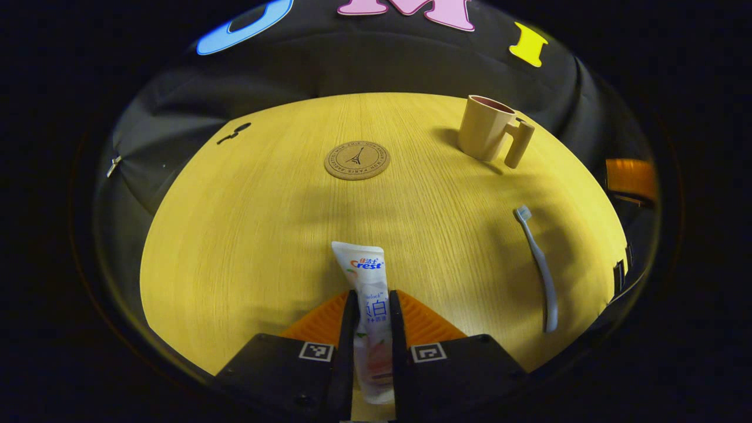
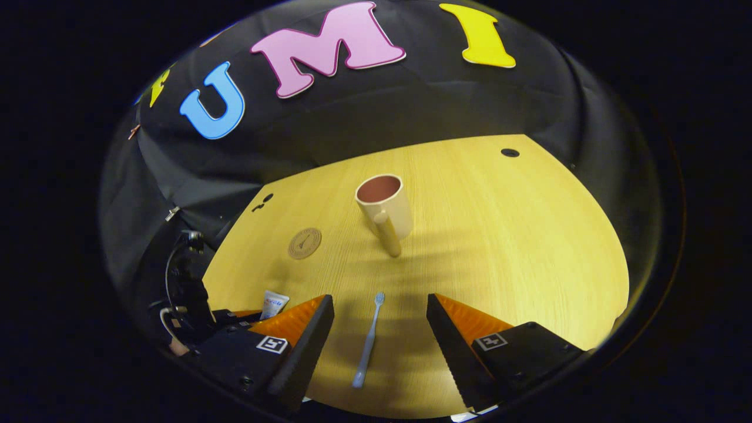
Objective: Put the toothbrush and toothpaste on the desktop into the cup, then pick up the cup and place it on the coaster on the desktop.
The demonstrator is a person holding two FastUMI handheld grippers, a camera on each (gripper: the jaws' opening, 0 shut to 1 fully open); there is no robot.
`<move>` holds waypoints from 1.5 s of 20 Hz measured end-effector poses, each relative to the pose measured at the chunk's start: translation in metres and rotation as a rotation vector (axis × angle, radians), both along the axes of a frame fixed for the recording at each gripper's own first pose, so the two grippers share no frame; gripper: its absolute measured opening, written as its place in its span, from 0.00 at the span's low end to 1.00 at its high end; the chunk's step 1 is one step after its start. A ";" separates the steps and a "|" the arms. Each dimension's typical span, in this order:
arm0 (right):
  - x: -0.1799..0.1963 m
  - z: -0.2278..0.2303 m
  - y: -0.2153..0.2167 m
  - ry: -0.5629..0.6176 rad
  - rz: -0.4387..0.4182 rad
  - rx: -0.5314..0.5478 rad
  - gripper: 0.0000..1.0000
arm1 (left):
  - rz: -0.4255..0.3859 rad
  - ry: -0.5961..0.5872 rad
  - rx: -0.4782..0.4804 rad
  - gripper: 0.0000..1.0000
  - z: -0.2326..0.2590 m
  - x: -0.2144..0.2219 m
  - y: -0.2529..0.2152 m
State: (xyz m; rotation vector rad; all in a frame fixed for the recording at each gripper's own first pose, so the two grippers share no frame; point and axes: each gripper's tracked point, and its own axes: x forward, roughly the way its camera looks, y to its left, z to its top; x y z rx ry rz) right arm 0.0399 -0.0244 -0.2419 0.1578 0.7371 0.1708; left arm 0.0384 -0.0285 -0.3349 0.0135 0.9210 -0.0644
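Left gripper view: left hand-held gripper (image 1: 373, 311) closed tight on the toothpaste (image 1: 369, 294), both fingers pressing its sides; tube's near end runs down between the fingers, cap end cut off by the gripper body. Whether the tube is lifted off the desk (image 1: 247, 235) is hard to tell. Coaster (image 1: 357, 160) straight ahead of this gripper, well beyond the tube tip. Cup (image 1: 490, 129) ahead and to the right, upright, handle toward the camera. Toothbrush (image 1: 537, 264) lies flat to the right, head pointing away.

Right gripper view: right hand-held gripper (image 2: 380, 314) wide open, holding nothing, fingers either side of the toothbrush (image 2: 368, 341), not touching it; height above the desk (image 2: 529, 247) unclear. Cup (image 2: 385, 211) straight ahead beyond the brush head, inside looks empty but is partly hidden by the rim. Coaster (image 2: 304, 242) ahead to the left, small. Left hand-held gripper (image 2: 247, 320) at far left, mostly hidden behind this gripper's finger; only the toothpaste (image 2: 274, 304) tip sticks out.
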 end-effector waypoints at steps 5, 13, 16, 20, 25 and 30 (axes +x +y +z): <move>-0.026 -0.050 0.016 0.177 -0.034 -0.002 0.98 | -0.053 0.023 0.018 0.26 0.004 0.004 -0.001; -0.025 -0.088 0.012 0.279 -0.134 -0.131 0.98 | -0.062 -0.069 -0.097 0.24 0.043 -0.009 -0.004; -0.023 -0.099 0.014 0.314 -0.135 -0.171 0.98 | -0.046 -0.069 -0.112 0.24 0.048 -0.019 0.008; -0.021 -0.103 0.017 0.333 -0.148 -0.211 0.98 | -0.039 -0.078 -0.117 0.24 0.046 -0.029 0.022; -0.016 -0.112 0.018 0.364 -0.196 -0.246 0.98 | -0.085 -0.093 -0.102 0.19 0.048 -0.035 0.028; -0.014 -0.114 0.019 0.386 -0.216 -0.278 0.81 | -0.134 -0.101 -0.123 0.24 0.053 -0.034 0.027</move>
